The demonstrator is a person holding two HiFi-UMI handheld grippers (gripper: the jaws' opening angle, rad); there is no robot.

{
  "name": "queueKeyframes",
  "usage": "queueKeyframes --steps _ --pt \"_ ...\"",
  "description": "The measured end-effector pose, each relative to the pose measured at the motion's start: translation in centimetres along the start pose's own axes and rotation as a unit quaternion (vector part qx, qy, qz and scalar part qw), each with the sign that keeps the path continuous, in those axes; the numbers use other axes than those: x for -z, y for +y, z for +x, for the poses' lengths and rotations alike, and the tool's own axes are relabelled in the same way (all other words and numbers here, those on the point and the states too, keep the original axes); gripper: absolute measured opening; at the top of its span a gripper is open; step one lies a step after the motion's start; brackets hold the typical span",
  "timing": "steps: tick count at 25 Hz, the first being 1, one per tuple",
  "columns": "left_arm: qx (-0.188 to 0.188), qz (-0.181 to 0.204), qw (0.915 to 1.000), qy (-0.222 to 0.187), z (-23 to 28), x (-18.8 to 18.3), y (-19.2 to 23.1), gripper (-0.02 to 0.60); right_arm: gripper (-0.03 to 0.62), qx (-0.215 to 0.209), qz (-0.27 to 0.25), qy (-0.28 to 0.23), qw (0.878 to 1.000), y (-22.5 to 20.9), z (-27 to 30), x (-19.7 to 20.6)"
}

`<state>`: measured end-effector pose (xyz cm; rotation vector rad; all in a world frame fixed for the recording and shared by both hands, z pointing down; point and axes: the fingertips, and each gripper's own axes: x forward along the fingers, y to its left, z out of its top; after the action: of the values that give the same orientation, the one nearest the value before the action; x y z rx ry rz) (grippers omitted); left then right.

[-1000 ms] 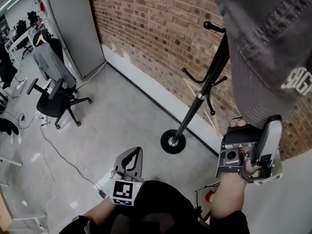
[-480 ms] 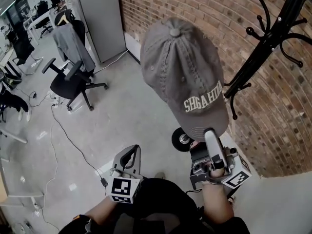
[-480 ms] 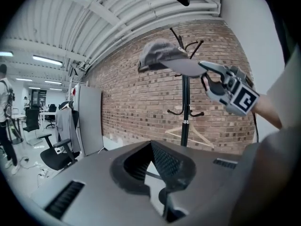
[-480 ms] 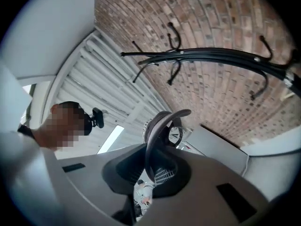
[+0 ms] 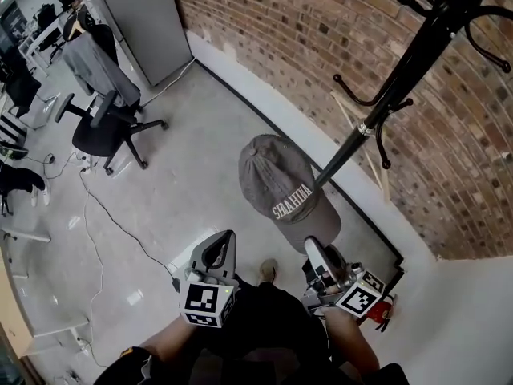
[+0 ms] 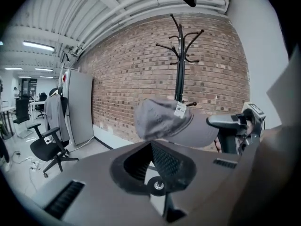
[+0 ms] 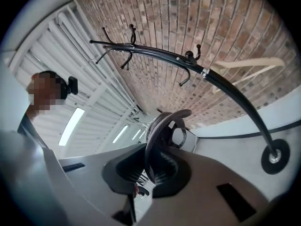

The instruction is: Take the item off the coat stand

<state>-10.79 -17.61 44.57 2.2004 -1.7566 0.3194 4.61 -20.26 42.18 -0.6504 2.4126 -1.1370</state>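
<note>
A grey baseball cap point(image 5: 280, 187) with white lettering hangs free of the black coat stand point(image 5: 401, 79), which rises along the brick wall at the right. My right gripper point(image 5: 314, 251) is shut on the cap's brim and holds it out in front of my body. In the right gripper view the brim edge point(image 7: 162, 131) sits clamped between the jaws, with the stand's pole point(image 7: 225, 86) and round base point(image 7: 274, 157) behind. My left gripper point(image 5: 220, 251) is low at the left, shut on nothing. From the left gripper view the cap point(image 6: 162, 119) shows in front of the stand point(image 6: 179, 65).
A brick wall point(image 5: 304, 38) runs along the right. A wooden hanger point(image 5: 377, 159) leans against it near the stand. A black office chair point(image 5: 100, 131) with a grey jacket point(image 5: 92, 66) stands at the left, beside a grey cabinet point(image 5: 140, 14). Cables point(image 5: 104, 215) trail over the concrete floor.
The cap has come down and away from the stand's hooks, from high beside the camera to low in front of my body. The right gripper moved down and inward with it. The left gripper stayed put.
</note>
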Motion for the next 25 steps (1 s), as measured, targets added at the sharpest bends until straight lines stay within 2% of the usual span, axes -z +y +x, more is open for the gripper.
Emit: queueKeyframes --steps 3,8,14,18,25 --pt "0.017 0.009 0.9997 0.012 1.7 1.0 -1.4 0.025 0.031 0.043 -0.018 0.03 0.998 -2.8 -1.8 2.1" --pt "0.05 0.02 0.9981 0.028 3.7 1.5 -3.6 0.025 0.03 0.101 -0.032 0.041 0.994 -4.4 -4.4 3.2" --pt "0.08 0.037 0.9957 0.029 5.3 1.4 -5.8 0.025 0.031 0.152 -0.118 0.054 0.98 -4.9 -4.8 2.6" --pt "0.089 0.047 0.9945 0.03 6.0 1.2 -6.8 0.025 0.03 0.168 -0.16 0.065 0.971 -5.1 -4.3 2.1" --pt "0.082 0.049 0.9948 0.036 5.7 1.7 -6.3 0.025 0.029 0.166 -0.167 0.075 0.969 -4.9 -3.9 3.0"
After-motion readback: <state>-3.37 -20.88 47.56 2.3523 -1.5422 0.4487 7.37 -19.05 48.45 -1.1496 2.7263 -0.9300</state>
